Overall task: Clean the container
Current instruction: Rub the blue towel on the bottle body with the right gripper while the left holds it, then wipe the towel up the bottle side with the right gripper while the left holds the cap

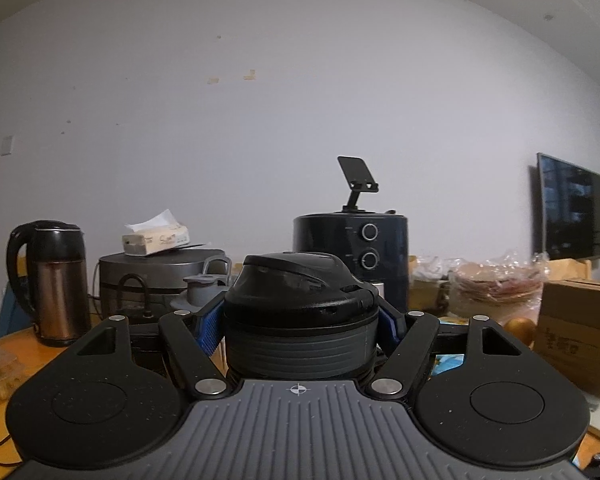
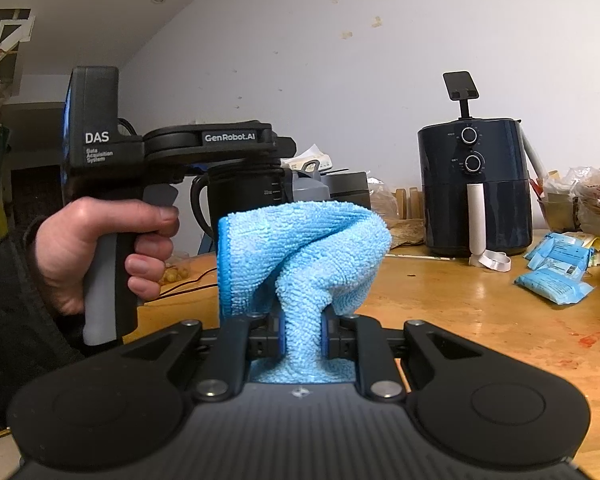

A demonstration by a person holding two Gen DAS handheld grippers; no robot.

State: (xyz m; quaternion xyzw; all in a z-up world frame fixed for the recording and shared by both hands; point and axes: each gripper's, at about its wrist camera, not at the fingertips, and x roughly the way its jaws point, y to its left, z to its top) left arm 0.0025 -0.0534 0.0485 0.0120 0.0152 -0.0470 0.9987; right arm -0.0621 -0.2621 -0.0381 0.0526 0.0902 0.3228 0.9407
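The left gripper [image 1: 300, 320] points level, its jaws clamped on the dark ribbed plastic container with a domed black lid [image 1: 300, 312], held above the wooden bench [image 2: 480, 312]; the right gripper [image 2: 302, 336], tipped slightly down, has its jaws pinched on a light-blue microfibre cloth [image 2: 300, 256]. Both things look secured; wiping seems next, which calls for bringing cloth against the container's wall.

I count one container [image 1: 300, 320] in my left gripper [image 1: 298, 328], one cloth [image 2: 300, 256] in my right gripper [image 2: 302, 336], one air fryer [image 2: 474, 184] and three blue packets [image 2: 556, 264] beyond.
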